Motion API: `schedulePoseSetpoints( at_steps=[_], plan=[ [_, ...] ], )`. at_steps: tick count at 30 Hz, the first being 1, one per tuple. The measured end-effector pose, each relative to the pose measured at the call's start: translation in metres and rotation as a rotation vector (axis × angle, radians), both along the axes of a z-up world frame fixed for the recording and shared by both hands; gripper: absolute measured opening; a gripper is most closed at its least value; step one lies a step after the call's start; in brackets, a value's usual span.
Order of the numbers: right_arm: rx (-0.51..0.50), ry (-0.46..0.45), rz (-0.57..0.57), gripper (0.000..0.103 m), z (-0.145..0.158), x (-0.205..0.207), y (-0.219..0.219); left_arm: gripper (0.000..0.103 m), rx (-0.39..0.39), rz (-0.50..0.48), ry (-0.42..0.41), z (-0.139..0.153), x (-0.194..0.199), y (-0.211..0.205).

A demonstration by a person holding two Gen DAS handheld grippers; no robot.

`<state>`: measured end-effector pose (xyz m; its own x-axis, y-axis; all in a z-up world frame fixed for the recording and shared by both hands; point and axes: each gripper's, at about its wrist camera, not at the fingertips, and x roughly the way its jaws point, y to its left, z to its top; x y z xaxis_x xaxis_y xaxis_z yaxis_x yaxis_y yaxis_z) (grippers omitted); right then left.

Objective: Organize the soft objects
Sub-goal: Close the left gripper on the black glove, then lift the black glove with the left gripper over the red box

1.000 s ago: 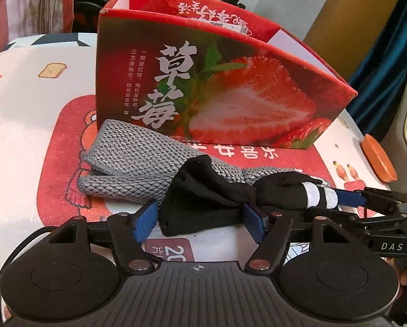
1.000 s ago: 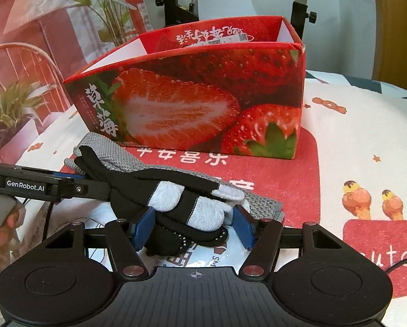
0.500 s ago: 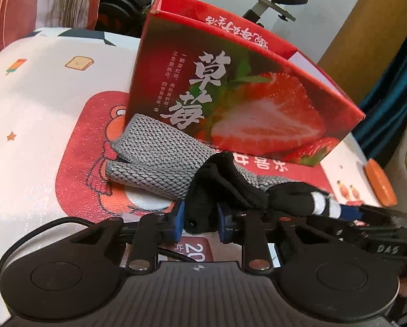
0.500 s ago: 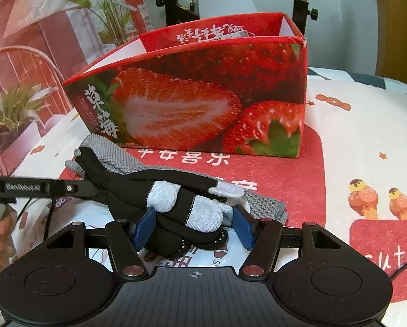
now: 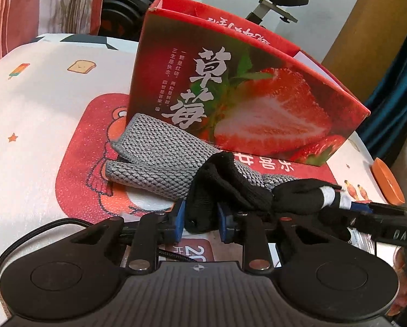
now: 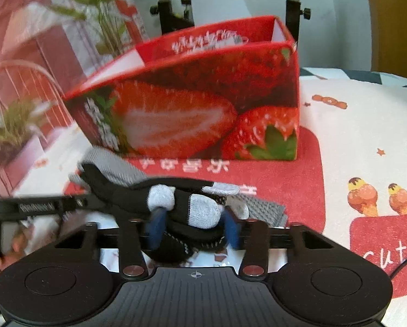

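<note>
Both grippers clamp one black glove: left gripper at its cuff, right gripper at the fingers, its jaws just closing. Held at both ends, it looks ready to lift toward the strawberry box.

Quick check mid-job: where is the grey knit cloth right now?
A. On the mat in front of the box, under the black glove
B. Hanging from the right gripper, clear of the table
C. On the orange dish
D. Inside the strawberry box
A: the cloth lies flat on the mat in front of the box, with the glove lying across its near edge.
</note>
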<state>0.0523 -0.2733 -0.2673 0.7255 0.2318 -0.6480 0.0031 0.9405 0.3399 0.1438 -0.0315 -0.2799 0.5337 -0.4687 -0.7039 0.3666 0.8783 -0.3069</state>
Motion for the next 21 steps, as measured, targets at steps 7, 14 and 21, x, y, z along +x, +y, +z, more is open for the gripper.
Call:
schedulePoseSetpoints(
  at_steps=[7, 14, 21],
  plan=[
    [0.027, -0.027, 0.002, 0.011, 0.006, -0.003, -0.003, 0.025, 0.040, -0.011, 0.011, 0.006, 0.004, -0.007],
    [0.021, -0.111, -0.016, 0.008, 0.025, -0.004, -0.007, 0.019, 0.090, -0.061, -0.169, 0.049, -0.009, -0.019],
    [0.040, -0.195, -0.020, 0.008, 0.047, -0.004, -0.013, 0.019, 0.021, -0.048, -0.197, 0.073, -0.009, -0.014]
  ],
)
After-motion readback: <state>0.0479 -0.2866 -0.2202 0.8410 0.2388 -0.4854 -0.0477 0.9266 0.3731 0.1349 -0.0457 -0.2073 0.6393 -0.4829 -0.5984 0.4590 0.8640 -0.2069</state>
